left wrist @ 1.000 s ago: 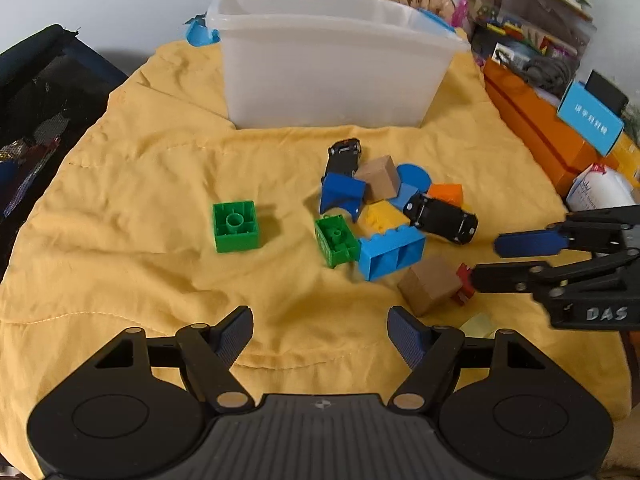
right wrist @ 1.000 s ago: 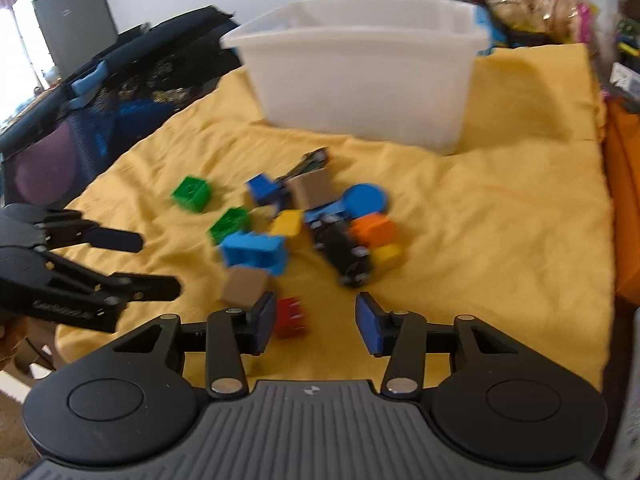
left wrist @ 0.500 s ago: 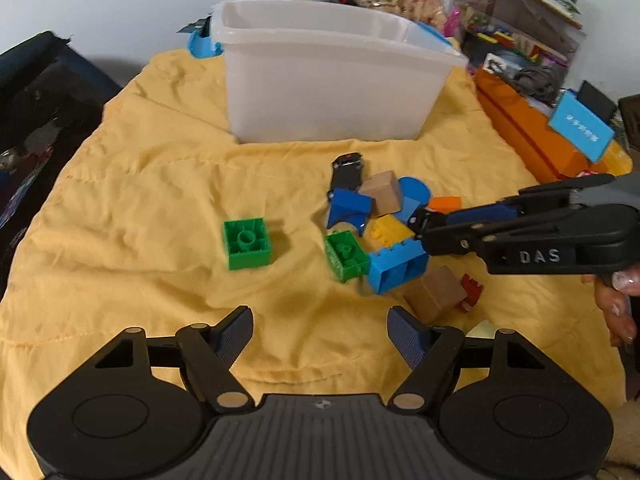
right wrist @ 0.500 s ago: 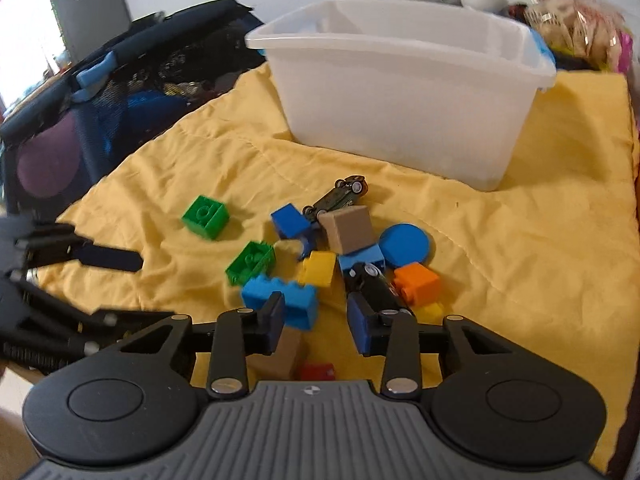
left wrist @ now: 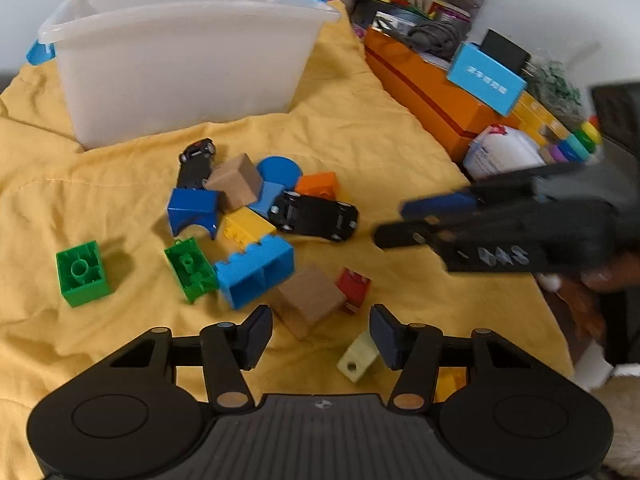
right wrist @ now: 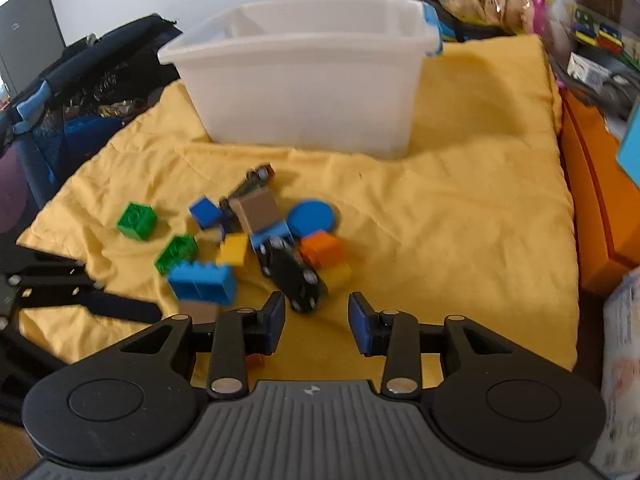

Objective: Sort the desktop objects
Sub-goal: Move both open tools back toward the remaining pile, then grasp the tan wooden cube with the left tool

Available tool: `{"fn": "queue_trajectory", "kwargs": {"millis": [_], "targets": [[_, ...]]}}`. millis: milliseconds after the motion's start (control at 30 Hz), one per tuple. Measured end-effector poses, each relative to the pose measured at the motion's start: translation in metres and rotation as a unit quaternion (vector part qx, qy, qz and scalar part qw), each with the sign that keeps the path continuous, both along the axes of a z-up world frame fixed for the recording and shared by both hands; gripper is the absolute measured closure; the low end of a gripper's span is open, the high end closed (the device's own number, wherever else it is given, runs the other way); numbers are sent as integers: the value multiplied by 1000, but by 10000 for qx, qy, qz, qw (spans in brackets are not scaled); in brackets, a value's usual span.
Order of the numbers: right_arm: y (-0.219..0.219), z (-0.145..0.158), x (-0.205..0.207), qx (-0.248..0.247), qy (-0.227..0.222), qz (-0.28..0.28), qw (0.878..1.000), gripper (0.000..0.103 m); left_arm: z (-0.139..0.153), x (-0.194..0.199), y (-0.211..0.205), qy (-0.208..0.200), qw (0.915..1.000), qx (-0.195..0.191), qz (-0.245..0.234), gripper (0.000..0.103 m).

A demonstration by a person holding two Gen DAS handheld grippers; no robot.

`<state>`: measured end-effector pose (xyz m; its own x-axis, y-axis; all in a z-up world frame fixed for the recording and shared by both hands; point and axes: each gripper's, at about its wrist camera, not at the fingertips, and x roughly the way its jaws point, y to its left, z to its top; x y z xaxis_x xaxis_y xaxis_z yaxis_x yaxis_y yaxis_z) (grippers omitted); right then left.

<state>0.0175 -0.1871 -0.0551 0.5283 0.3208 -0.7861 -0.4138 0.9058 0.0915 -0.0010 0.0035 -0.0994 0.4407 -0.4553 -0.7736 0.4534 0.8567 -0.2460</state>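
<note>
A pile of toy bricks lies on the yellow cloth [left wrist: 100, 360] in front of the white bin [left wrist: 180, 80]. My left gripper [left wrist: 320, 336] is closing, its pads not touching the brown wooden cube [left wrist: 310, 300] whose near corner sits between the tips. A red brick [left wrist: 352, 286] and a blue brick [left wrist: 256, 276] flank the cube. My right gripper [right wrist: 318, 322] is open just behind the black toy car [right wrist: 294, 276], with nothing pressed between its pads. It shows blurred at the right in the left wrist view, right gripper [left wrist: 392, 222], near that black car [left wrist: 316, 216].
Two green bricks [left wrist: 82, 274] [left wrist: 190, 268] lie left of the pile. A pale green piece [left wrist: 356, 360] lies by my left gripper's right finger. An orange box [left wrist: 420, 92] and a white packet [left wrist: 504, 152] line the right edge. A dark bag [right wrist: 80, 92] is at the left.
My left gripper has shifted right and closer to the brown cube, and its jaws have narrowed. The right gripper, over the pile half a second ago, has drawn back to the right.
</note>
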Motion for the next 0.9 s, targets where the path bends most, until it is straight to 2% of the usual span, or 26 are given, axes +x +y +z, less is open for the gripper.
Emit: {"fn": "queue_trajectory", "kwargs": {"millis": [133,200,267,433,533,667,767,900], "targets": [[-6,-2,-10,-19,6,30,10000,64,-6,10,-10,-70,9997,233,22,45],[-8,-2,-13,-32,1,67,10000,64,-11,13,-15,-4,9996,268,78,55],[-10,-2,-14,-60,8,75,10000,64,-9,11,-12,-43,9995,298,124,59],[-8,-4,-11,-32,34,120,9999,63,-2,-2,9,-84,9984,415,371,60],[-1,-4,-3,-26,-45,308,9995,63,-3,-8,28,-6,9969,401,672,65],[25,2,11,-166,-435,746,9961,63,-5,-13,47,41,9951,371,919,65],[46,2,24,-296,-714,1110,9908,62,-9,-15,54,152,9945,203,1014,63],[70,-11,44,-535,-763,1358,9863,58,-12,-17,56,202,9938,64,1090,63]]}}
